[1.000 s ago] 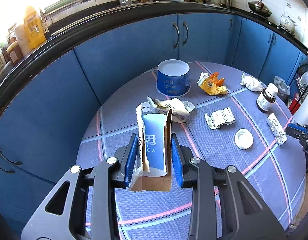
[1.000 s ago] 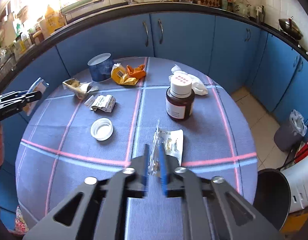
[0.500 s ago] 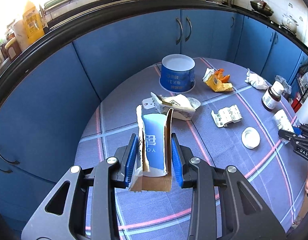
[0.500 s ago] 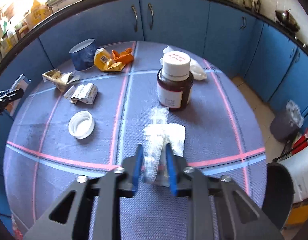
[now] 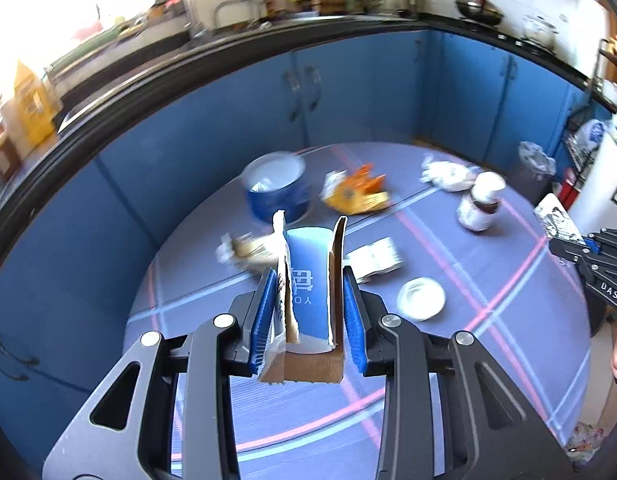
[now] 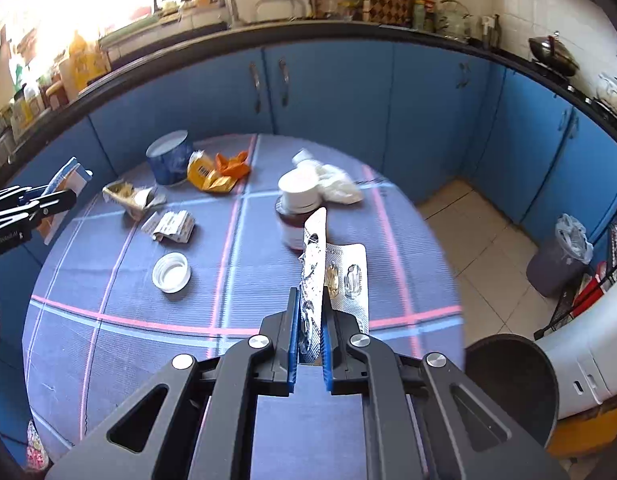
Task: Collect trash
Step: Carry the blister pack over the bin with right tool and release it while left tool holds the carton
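Note:
My left gripper (image 5: 308,284) is shut on a torn blue-and-white cardboard box (image 5: 308,292), held above the round table (image 5: 508,360). In the right wrist view this gripper (image 6: 74,194) shows at the left edge with the box (image 6: 68,180). My right gripper (image 6: 310,300) is shut on a silver pill blister sheet (image 6: 314,256), lifted on edge off the table; a second blister sheet (image 6: 348,276) lies flat just right of it. The left wrist view catches the right gripper (image 5: 564,246) at the right edge with the sheet (image 5: 556,216).
On the blue checked cloth lie a white lid (image 6: 170,272), crumpled printed paper (image 6: 172,226), a tan wrapper (image 6: 128,196), an orange-yellow wrapper (image 6: 220,170), a blue tub (image 6: 168,156), a brown bottle (image 6: 298,216) and white tissue (image 6: 336,184). A dark bin (image 6: 508,384) stands at the table's right.
The right gripper closed on the blister sheet and lifted it off the table. The left gripper rose and drew back with the box, so the table items look farther away.

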Action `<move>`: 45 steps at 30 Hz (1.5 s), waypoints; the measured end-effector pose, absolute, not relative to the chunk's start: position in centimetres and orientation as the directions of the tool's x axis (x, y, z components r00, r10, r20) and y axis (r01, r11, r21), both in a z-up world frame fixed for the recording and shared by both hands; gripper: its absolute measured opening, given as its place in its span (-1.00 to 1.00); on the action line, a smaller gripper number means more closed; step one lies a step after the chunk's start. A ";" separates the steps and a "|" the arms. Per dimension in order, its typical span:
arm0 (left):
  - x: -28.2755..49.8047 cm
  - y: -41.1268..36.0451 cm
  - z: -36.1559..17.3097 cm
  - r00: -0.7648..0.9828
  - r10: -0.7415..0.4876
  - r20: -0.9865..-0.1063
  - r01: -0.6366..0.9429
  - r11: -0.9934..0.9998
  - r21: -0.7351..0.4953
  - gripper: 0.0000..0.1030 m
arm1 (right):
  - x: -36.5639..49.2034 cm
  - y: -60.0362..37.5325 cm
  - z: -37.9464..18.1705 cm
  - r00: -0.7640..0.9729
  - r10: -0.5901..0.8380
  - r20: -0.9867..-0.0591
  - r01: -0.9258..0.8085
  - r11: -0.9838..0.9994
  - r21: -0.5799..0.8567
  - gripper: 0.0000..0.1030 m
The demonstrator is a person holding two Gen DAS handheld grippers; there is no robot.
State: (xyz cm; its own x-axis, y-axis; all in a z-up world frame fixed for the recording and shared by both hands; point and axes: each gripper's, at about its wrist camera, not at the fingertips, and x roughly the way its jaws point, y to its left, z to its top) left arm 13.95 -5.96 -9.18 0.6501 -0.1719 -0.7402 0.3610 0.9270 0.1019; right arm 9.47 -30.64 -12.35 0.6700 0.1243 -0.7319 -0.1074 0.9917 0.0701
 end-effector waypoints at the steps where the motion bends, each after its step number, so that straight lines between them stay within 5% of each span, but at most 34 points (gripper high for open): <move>1: 13.9 -6.8 -9.0 0.651 -0.179 -0.737 0.372 0.922 0.105 -0.34 | 9.1 -31.2 -12.0 0.676 0.122 -0.727 -0.099 0.992 0.075 -0.82; 45: 2.8 -37.4 -5.0 0.554 -0.437 -0.709 0.774 0.583 0.247 -0.34 | -0.6 -49.1 -10.8 0.745 -0.078 -0.663 0.204 0.972 0.116 -0.79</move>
